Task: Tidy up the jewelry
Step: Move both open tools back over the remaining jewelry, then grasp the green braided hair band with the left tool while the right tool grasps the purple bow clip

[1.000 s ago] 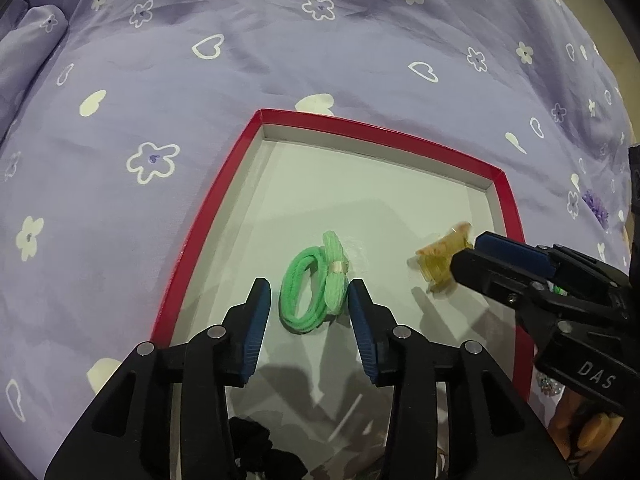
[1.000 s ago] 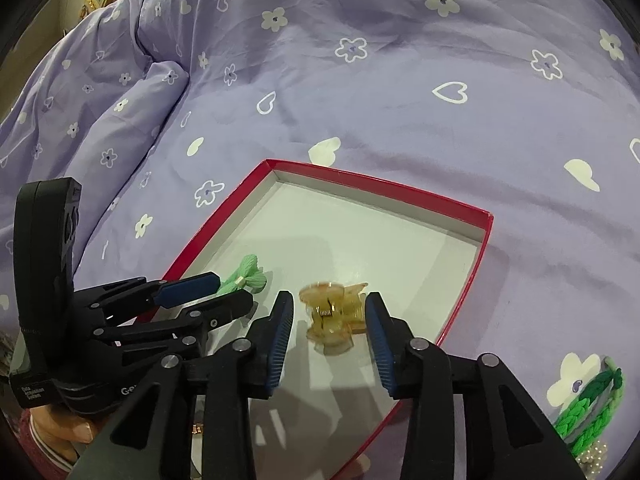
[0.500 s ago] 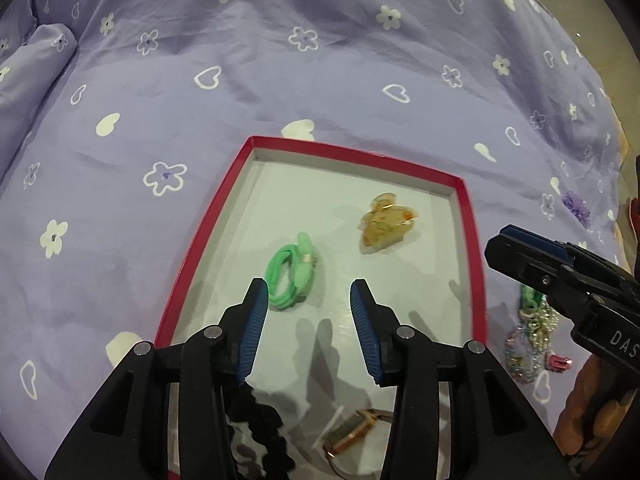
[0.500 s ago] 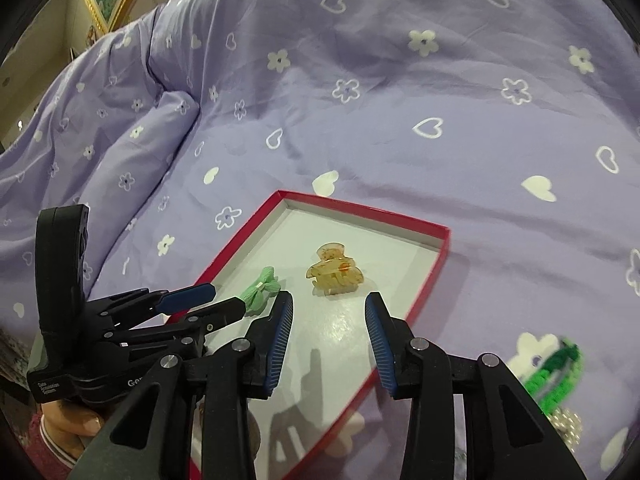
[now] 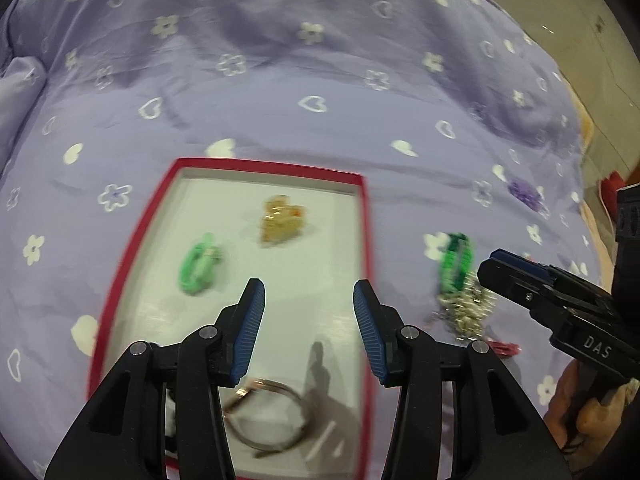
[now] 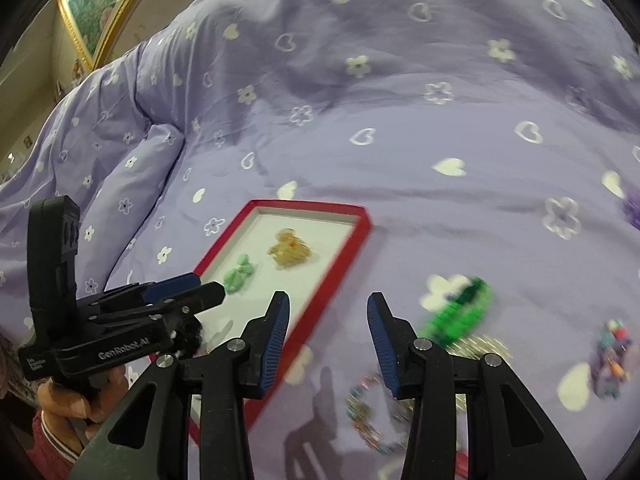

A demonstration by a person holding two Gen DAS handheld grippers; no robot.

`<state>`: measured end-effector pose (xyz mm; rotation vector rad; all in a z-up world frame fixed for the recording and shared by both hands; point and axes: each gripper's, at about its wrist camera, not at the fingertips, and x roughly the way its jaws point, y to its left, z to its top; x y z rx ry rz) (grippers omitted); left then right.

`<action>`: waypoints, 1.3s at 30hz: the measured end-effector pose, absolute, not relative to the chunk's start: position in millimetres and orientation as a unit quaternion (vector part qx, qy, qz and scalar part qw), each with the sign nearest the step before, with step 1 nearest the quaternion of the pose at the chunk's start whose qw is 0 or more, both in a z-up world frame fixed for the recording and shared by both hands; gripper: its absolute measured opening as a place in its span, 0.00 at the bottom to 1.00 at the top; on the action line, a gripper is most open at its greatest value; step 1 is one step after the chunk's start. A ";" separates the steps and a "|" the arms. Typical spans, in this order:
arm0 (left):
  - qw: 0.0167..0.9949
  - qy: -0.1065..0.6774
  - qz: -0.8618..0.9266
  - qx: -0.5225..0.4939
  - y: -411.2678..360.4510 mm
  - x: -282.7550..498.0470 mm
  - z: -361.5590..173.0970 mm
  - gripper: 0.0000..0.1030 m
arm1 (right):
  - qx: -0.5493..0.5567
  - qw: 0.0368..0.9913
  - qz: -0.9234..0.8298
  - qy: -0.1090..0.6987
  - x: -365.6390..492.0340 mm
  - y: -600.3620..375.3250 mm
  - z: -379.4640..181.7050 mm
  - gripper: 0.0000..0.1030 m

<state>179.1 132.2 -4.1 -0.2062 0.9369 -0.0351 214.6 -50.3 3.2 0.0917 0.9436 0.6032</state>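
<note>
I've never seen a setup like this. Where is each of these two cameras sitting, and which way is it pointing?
Left wrist view: sits on the left gripper, looking down along its empty, opening fingers at the red-rimmed shallow box on the purple bedspread; the right gripper and a hand show at right.
Right wrist view: sits on the right gripper, jaws also empty and opening, aimed down at the box's right edge; the left gripper and its hand show at left.
Shared: the box, the amber hair claw and light green hair tie inside.
</note>
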 end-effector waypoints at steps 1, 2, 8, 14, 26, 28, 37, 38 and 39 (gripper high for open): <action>0.887 0.451 -0.022 -0.097 126.3 178.7 -2.8 0.44 | 0.046 0.847 0.283 0.448 213.3 -56.3 3.6 0.42; 0.887 0.451 -0.028 -0.095 118.9 178.0 -1.9 0.44 | 0.050 0.849 0.277 0.447 210.8 -65.5 4.5 0.42; 0.885 0.455 -0.053 -0.086 89.5 176.8 -2.2 0.44 | 0.065 0.861 0.240 0.443 197.2 -115.7 7.2 0.42; 0.881 0.460 -0.071 -0.080 66.3 180.9 -5.3 0.44 | 0.078 0.872 0.198 0.440 184.8 -165.3 7.3 0.43; 0.873 0.475 -0.099 -0.054 19.6 200.7 -16.7 0.44 | 0.097 0.881 0.133 0.443 180.4 -236.6 -4.2 0.43; 0.872 0.476 -0.101 -0.051 15.1 205.7 -19.1 0.44 | 0.097 0.881 0.129 0.444 181.5 -240.6 -7.1 0.43; 0.868 0.480 -0.119 -0.044 -4.2 237.6 -32.3 0.44 | 0.093 0.879 0.128 0.450 197.7 -241.3 -20.5 0.43; 0.867 0.481 -0.119 -0.042 -6.7 241.4 -34.0 0.44 | 0.085 0.879 0.129 0.451 199.6 -238.3 -21.9 0.43; 0.867 0.483 -0.118 -0.038 -9.7 245.5 -36.6 0.44 | 0.077 0.879 0.127 0.452 201.1 -235.4 -23.2 0.43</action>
